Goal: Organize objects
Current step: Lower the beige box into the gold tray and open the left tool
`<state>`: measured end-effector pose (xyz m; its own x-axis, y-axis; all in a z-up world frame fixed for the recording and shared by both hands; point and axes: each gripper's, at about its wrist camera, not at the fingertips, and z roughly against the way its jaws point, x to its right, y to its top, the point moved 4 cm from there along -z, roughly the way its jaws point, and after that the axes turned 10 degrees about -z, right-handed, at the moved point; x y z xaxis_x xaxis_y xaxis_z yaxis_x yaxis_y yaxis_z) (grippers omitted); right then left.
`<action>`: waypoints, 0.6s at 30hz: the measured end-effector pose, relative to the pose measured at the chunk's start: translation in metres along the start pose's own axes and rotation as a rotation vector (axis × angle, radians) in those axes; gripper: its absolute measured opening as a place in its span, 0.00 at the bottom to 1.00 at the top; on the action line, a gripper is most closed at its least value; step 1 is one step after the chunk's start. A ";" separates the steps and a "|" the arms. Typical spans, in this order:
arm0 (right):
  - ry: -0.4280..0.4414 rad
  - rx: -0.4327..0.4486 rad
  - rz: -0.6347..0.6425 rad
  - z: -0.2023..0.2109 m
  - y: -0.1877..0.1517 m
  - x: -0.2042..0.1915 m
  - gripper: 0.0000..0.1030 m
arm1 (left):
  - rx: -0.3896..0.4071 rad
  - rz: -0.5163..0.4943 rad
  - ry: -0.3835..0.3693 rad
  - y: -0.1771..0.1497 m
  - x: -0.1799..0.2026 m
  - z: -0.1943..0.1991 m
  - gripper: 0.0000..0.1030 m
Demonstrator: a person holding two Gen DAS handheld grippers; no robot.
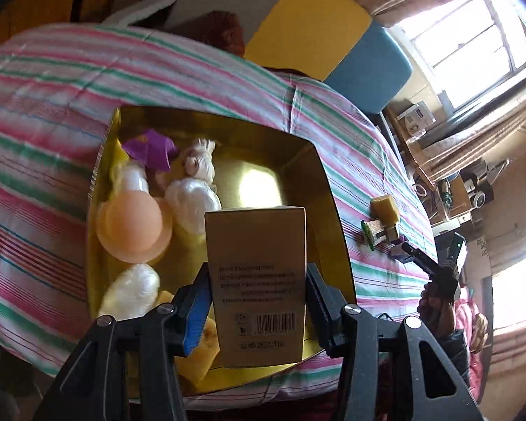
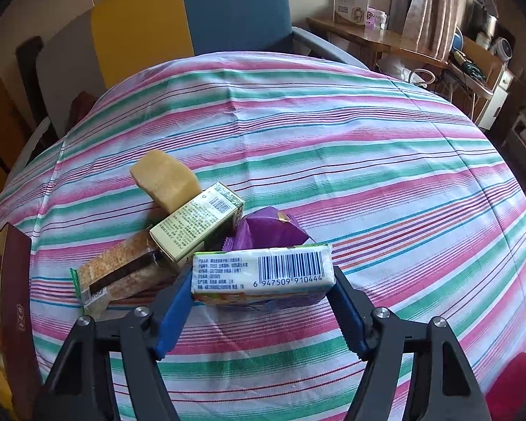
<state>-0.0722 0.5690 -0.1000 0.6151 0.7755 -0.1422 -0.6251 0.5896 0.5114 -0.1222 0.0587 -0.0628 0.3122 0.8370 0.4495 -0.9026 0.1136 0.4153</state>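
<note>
Now the left gripper is clamping a tan carton w/ barcode, fingers pressing both its sides, holding it upright over the gold-lined box, whose left half is holding wrapped toys. Right gripper is squeezing a tissue pack crosswise betw. its fingers, just in front of a purple wrapper, a green carton & a yellow block lying on the striped cloth.

Gold tray right half free; toys crowd left; boxes block cloth ahead-left.
</note>
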 end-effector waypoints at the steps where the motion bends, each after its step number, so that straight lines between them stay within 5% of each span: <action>1: 0.001 0.001 0.002 0.000 0.000 -0.001 0.72 | -0.012 0.015 0.008 -0.001 -0.001 -0.006 0.49; 7: 0.008 0.005 0.001 0.001 0.001 -0.001 0.72 | -0.092 0.072 0.076 -0.005 -0.013 -0.036 0.49; 18: 0.017 0.017 0.014 0.005 0.002 -0.004 0.72 | -0.113 0.093 0.202 0.005 -0.024 -0.054 0.49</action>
<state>-0.0734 0.5659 -0.0948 0.5976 0.7878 -0.1491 -0.6254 0.5744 0.5281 -0.1500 0.0685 -0.1142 0.1705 0.9355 0.3094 -0.9558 0.0806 0.2829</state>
